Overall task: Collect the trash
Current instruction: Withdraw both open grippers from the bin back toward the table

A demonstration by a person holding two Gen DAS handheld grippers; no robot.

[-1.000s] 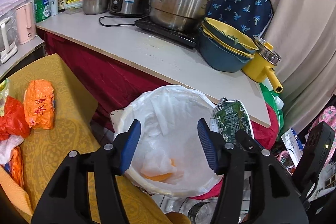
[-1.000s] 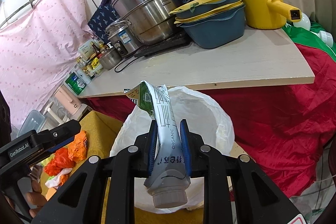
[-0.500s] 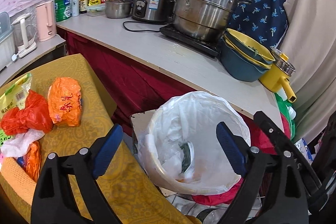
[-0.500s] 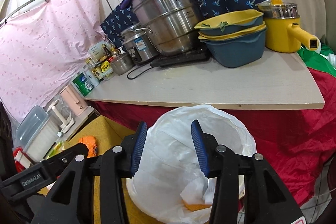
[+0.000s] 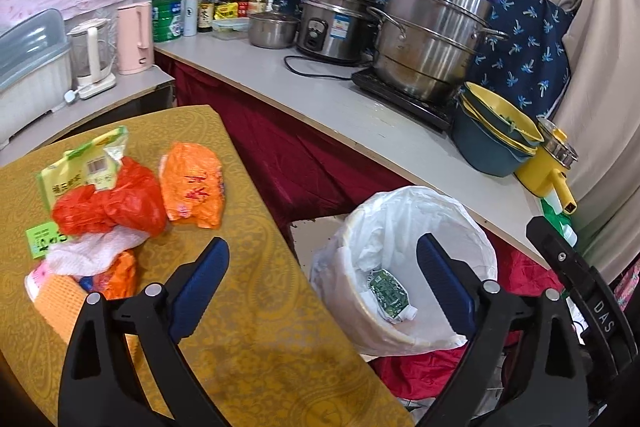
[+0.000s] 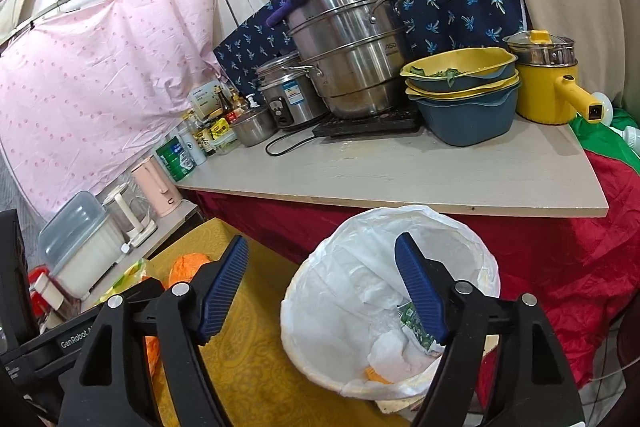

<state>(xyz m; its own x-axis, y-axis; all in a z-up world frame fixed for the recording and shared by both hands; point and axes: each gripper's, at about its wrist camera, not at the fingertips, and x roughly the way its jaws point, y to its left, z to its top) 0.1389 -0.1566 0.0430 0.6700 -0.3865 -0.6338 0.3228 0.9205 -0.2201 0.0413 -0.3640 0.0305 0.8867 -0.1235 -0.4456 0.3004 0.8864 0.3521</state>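
Note:
A bin with a white liner (image 5: pixel 404 211) stands between the yellow table (image 5: pixel 260 347) and the counter. A green-and-white pouch (image 5: pixel 386 291) lies inside it, also visible past my right finger as the pouch (image 6: pixel 414 323). My left gripper (image 5: pixel 322 245) is opening with nothing between its jaws, straddling the table edge and the bin. My right gripper (image 6: pixel 322 241) is opening above the bin (image 6: pixel 472 239), also with nothing in it. On the table lie an orange wrapper (image 5: pixel 194 187), a red plastic bag (image 5: pixel 108 205), a green-yellow packet (image 5: pixel 80 167) and white crumpled paper (image 5: pixel 92 251).
The grey counter (image 5: pixel 360 123) behind the bin carries a steel steamer pot (image 5: pixel 432 43), a rice cooker (image 5: pixel 332 23), stacked basins (image 5: pixel 492 139) and a yellow pot (image 5: pixel 548 171). Red cloth (image 6: pixel 560 267) hangs below it. Kettles (image 5: pixel 134 39) stand on a side shelf at left.
My right gripper let go of the pouch, which dropped into the bin, and rose. Both jaws spread wider. My left gripper swung left, bringing the table's trash pile into view.

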